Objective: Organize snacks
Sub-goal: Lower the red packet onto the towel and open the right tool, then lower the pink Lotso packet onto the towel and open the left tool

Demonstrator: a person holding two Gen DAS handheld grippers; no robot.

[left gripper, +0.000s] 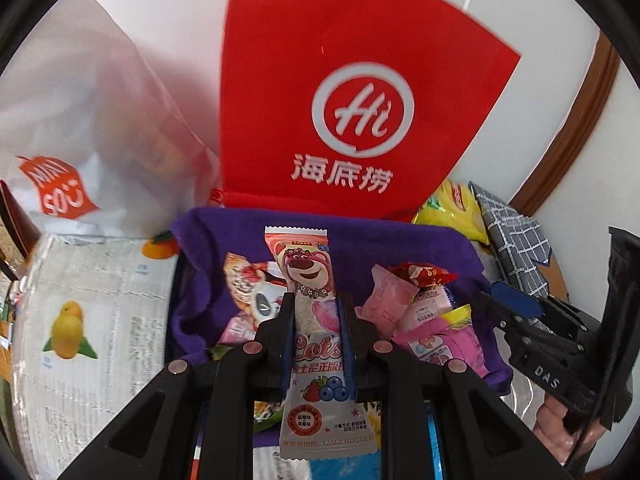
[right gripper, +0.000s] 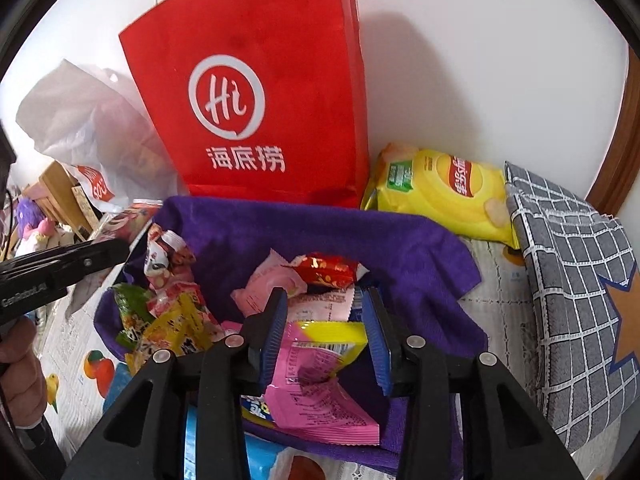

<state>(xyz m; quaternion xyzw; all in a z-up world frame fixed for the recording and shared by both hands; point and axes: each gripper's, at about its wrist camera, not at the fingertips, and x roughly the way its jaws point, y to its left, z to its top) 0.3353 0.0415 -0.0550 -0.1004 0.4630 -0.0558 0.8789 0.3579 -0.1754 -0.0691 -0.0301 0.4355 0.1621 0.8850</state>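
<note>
My left gripper (left gripper: 316,300) is shut on a long pink snack packet with a bear print (left gripper: 304,268), held above the purple cloth-lined basket (left gripper: 400,236). Several small pink packets (left gripper: 400,300) and other snacks lie inside the basket. In the right wrist view my right gripper (right gripper: 325,300) hangs over the same basket (right gripper: 360,232). A pink and yellow packet (right gripper: 320,360) lies between its blue pads; it touches the left pad, with a gap showing at the right pad. A red candy wrapper (right gripper: 328,268) sits just beyond the fingertips.
A red paper bag (right gripper: 248,112) stands against the wall behind the basket. A white plastic bag (left gripper: 80,120) sits to its left, and a yellow chips bag (right gripper: 448,192) and a grey checked cloth (right gripper: 576,272) lie to its right. A hand (right gripper: 20,380) shows at the left edge.
</note>
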